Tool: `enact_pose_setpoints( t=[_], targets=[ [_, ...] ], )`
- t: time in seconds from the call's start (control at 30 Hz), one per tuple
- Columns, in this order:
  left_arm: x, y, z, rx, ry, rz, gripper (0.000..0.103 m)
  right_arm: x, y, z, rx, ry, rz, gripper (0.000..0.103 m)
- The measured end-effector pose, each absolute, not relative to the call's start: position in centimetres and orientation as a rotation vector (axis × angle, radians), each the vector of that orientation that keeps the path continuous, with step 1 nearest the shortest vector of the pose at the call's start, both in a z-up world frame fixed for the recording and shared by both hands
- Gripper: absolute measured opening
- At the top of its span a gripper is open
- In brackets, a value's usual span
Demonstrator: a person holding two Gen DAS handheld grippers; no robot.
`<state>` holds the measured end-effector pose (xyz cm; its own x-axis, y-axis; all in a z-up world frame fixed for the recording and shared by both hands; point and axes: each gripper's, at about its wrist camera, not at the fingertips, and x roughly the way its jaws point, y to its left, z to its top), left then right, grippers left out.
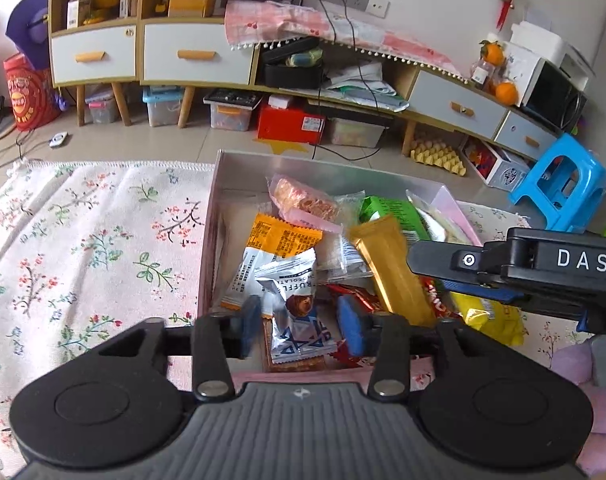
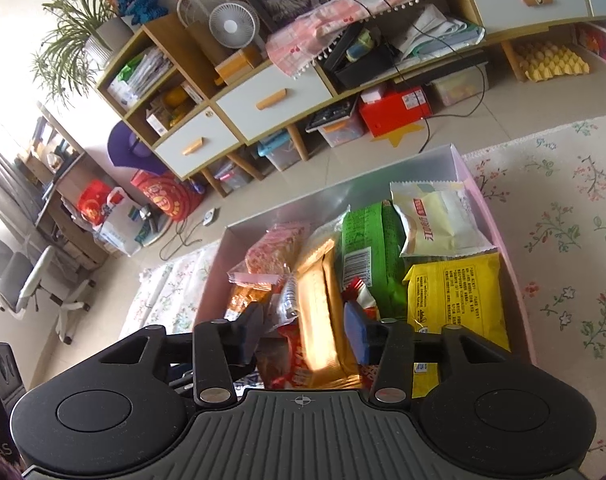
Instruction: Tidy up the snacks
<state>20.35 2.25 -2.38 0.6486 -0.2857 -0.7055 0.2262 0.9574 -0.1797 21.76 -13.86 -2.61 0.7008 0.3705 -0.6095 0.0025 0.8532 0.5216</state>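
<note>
Pink cardboard makes the box (image 1: 211, 216), which lies on a flowered cloth (image 1: 83, 220), and all the snacks I can see are already inside it. I hold both grippers above the box and pointing down into it, because this is where the packets must go.

My left gripper (image 1: 301, 326) has its jaws partly spread. A silver packet (image 1: 299, 312) with a brown bear picture is between the blue pads, but I see a gap at each side, so I judge the pads do not press it and it rests on the pile.

My right gripper (image 2: 307, 334) is also partly spread. A long gold packet (image 2: 323, 304) stands between its pads and leans on the other snacks; its right edge is very near the right pad, so I cannot be sure it is fully free. In the left view the same gold packet (image 1: 391, 268) lies tilted across the middle.

Inside the box there are also an orange packet (image 1: 283, 236), a pink packet (image 1: 307, 200), a green packet (image 2: 367, 256), a yellow packet (image 2: 459, 300) and a pale packet (image 2: 435, 220) at the far corner. They lie mixed and overlapping, not in rows. I think the sorting is nearly finished.
</note>
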Motion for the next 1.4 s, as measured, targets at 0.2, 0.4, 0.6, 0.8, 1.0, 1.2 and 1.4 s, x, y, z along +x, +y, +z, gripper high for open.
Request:
enact_pose_setpoints(
  t=[0.2,0.4,0.6,0.8,1.0,1.2,1.4],
  targets=[
    [18.5,2.2,-1.0,-0.057,0.802,-0.275,0.071,19.6,-14.5,-1.0,0.487,0.767,0.182,0.064],
    [15.7,2.3,0.3,-0.047,0.798,-0.241,0.092,16.6,-15.0,1.2,0.429,0.762,0.130,0.083],
    [13.0,2.2,1.2,-0.023,0.809,-0.197,0.102,12.9,-14.5,2.6,0.333,0.781,0.074,0.088],
    [10.4,1.9,1.5,0.009,0.833,-0.148,0.103,9.2,-13.4,2.8,0.245,0.833,0.020,0.088],
    [8.4,1.9,0.9,0.038,0.857,-0.106,0.103,5.8,-12.9,2.1,0.189,0.838,0.001,0.089],
    [7.7,1.8,0.5,0.014,0.874,-0.084,0.103,4.7,-13.1,1.4,0.174,0.851,-0.015,0.089],
    [6.9,1.1,0.2,0.033,0.886,-0.075,0.103,5.1,-12.9,0.8,0.142,0.851,-0.048,0.089]
  ],
)
